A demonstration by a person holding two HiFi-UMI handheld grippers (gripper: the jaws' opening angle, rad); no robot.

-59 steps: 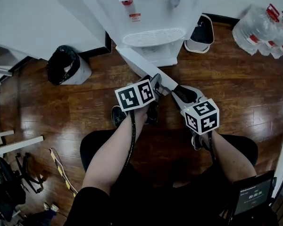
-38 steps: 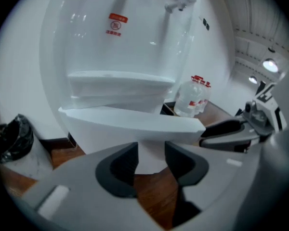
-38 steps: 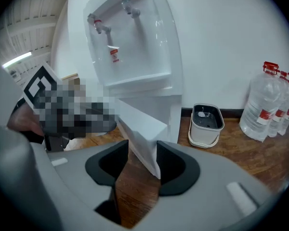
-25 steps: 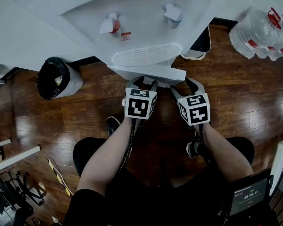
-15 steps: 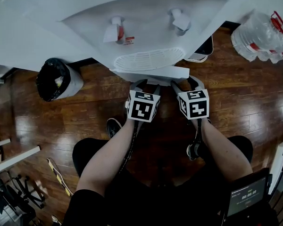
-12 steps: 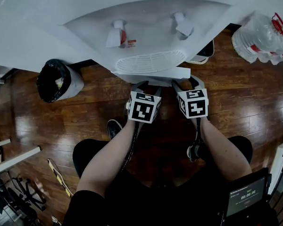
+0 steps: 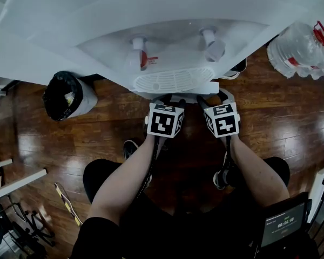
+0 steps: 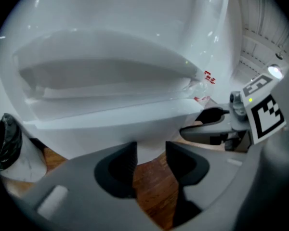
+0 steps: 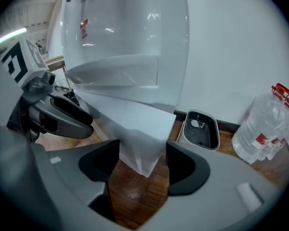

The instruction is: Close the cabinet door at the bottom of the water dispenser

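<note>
Now door closer, right hand-held gripper loosening astride it, left hand-held gripper released

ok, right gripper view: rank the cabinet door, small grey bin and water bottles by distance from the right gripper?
1. Cabinet door: its corner sits between the right gripper's jaws, which have just been opening.
2. Small grey bin: just right of the door, further back.
3. Water bottles: far right edge.
</note>
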